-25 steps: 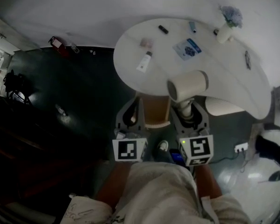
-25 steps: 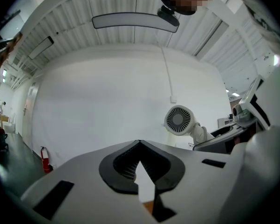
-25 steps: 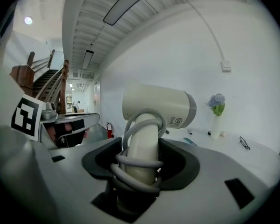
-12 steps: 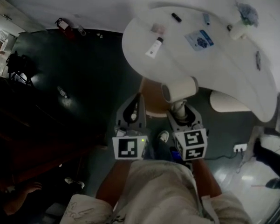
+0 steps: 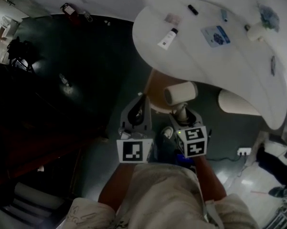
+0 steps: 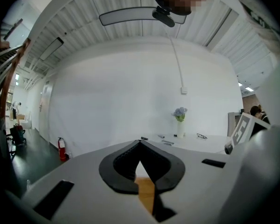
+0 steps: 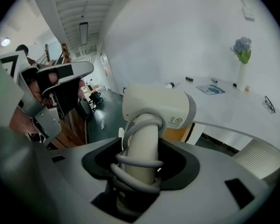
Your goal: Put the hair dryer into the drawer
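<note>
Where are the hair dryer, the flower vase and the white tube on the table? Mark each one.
hair dryer (image 7: 160, 107), right gripper view, on its cream barrel.
flower vase (image 7: 242, 80), right gripper view, on the white vase body.
white tube (image 5: 165, 41), head view, on its pale body.

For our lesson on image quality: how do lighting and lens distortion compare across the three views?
Head view: dim, the floor nearly black, only the white table catching light, the corners darkened. Left gripper view: bright and evenly lit, with fisheye bowing of the ceiling slats. Right gripper view: the close hair dryer looks sharp, while the frame's edges curve and darken.
</note>
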Demonstrator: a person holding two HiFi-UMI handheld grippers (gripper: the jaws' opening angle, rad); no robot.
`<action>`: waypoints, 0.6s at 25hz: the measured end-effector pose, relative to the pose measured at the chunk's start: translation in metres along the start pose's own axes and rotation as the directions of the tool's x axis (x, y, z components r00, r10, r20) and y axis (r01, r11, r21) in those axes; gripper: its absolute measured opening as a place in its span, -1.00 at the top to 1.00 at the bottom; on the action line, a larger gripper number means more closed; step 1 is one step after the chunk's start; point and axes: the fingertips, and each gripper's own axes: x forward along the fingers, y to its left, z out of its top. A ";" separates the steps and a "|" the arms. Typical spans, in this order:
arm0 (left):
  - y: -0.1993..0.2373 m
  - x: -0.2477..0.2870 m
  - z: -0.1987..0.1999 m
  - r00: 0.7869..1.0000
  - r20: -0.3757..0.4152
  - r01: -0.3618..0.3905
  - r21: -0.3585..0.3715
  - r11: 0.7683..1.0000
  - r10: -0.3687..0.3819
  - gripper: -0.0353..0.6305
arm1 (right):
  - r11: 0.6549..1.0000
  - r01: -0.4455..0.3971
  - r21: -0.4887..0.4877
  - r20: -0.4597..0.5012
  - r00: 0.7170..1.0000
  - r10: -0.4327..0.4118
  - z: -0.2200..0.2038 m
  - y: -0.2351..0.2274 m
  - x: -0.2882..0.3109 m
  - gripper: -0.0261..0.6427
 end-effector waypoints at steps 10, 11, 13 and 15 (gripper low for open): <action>0.013 -0.008 -0.015 0.999 -0.021 -0.026 -0.027 0.999 0.025 0.89 | 0.992 -0.049 0.120 -0.160 0.985 0.068 -0.036 0.008 0.034 0.18; 0.014 -0.008 -0.016 0.999 -0.020 -0.026 -0.025 0.999 0.026 0.89 | 0.988 -0.054 0.141 -0.172 0.982 0.079 -0.038 0.008 0.037 0.18; 0.016 -0.008 -0.016 1.000 -0.019 -0.026 -0.023 0.999 0.025 0.89 | 0.982 -0.061 0.178 -0.191 0.977 0.095 -0.041 0.008 0.043 0.18; 0.019 -0.008 -0.016 0.999 -0.021 -0.027 -0.023 0.999 0.027 0.89 | 0.978 -0.057 0.199 -0.212 0.972 0.099 -0.044 0.007 0.049 0.18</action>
